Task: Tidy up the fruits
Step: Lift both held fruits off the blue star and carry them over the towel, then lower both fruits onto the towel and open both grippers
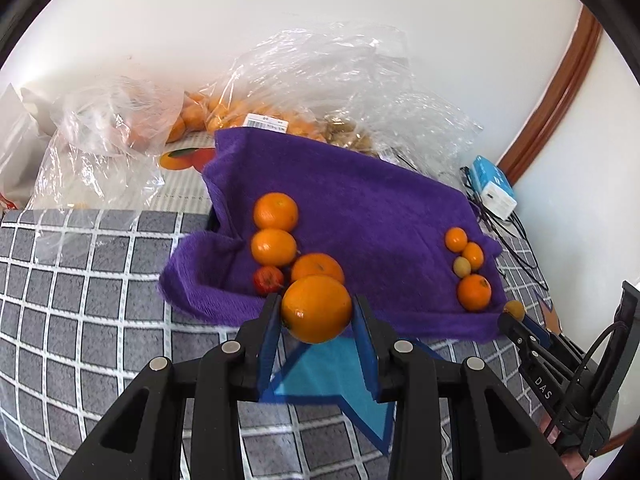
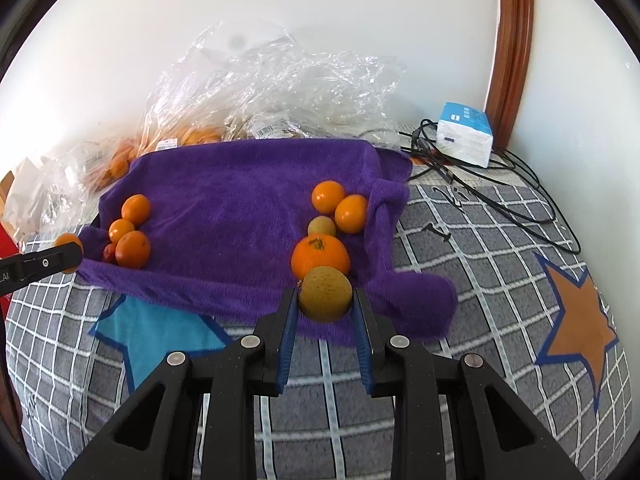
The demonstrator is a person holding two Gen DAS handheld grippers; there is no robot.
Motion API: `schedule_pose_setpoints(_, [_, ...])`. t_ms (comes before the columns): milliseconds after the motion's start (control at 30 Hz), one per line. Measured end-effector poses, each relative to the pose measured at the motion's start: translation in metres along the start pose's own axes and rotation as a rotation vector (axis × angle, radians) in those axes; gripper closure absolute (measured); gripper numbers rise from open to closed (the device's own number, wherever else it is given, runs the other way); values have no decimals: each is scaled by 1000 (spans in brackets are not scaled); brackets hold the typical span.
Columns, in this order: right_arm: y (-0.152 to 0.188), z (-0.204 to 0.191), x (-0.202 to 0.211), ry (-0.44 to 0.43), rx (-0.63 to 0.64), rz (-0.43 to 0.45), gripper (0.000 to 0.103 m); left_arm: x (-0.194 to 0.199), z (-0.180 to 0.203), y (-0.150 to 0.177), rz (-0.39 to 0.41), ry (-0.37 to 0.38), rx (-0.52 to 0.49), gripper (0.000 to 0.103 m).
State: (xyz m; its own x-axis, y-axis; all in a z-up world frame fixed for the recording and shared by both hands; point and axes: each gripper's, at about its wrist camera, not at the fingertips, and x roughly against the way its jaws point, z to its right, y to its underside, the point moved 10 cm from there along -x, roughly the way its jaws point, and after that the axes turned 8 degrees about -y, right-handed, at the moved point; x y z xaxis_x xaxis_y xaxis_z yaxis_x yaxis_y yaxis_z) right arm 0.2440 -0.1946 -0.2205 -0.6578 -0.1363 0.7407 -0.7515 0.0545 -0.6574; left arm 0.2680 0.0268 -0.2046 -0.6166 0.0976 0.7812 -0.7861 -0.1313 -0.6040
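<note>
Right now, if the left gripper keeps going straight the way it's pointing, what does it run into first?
The left gripper, shut on an orange, would probably meet the nearest orange on the towel first, just beyond the purple towel edge; depth is unclear.

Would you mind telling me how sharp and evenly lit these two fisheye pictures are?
Left wrist view: sharp centre on the held orange, white wall washed out, grid blanket lines bowed by the lens. Right wrist view: similar, glare on the plastic bags, edges darkened to black.

Each black hand-held gripper point(image 1: 316, 312) has blue pads, silver screws.
</note>
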Motion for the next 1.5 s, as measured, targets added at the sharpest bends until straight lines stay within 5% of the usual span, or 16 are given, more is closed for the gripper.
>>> schedule_pose_setpoints(733, [-38,-24,-46,11,93,17,76,-49,-9,-23,-31,0,8,69])
schedule_pose_setpoints(1367, [-30,-34,-45,42,157,30,76,-57,-7,-27,-30,30,22,69])
schedule_pose_setpoints(1500, [-29,-30,-44,29,143,20,67,-58,-7,-25,-40,24,27,69])
